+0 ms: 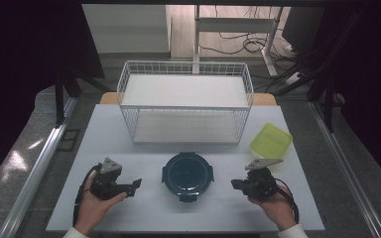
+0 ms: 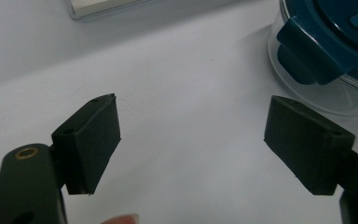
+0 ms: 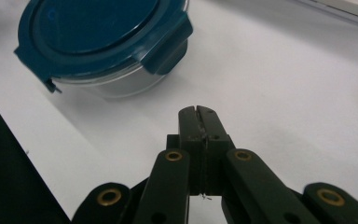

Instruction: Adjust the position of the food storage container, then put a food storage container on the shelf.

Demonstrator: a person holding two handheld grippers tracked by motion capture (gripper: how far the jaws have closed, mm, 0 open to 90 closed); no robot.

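A round clear container with a dark teal clip-on lid [image 1: 187, 175] sits at the middle front of the white table. In the left gripper view the container [image 2: 328, 51] lies at the upper right, beyond the jaws. My left gripper [image 1: 136, 186] rests to its left, pointing toward it; this gripper [image 2: 191, 140] is open with bare table between the pads. My right gripper [image 1: 235, 184] is to the container's right, pointing at it. Its jaws [image 3: 197, 112] are pressed together with nothing between them, and the container [image 3: 103, 42] stands a short way ahead of them.
A white wire basket [image 1: 186, 101] with two shelves stands at the back middle of the table. A lime-green square lid or tray [image 1: 271, 140] lies to the right, behind my right gripper. The table's front edge [image 1: 178, 230] is close to both hands.
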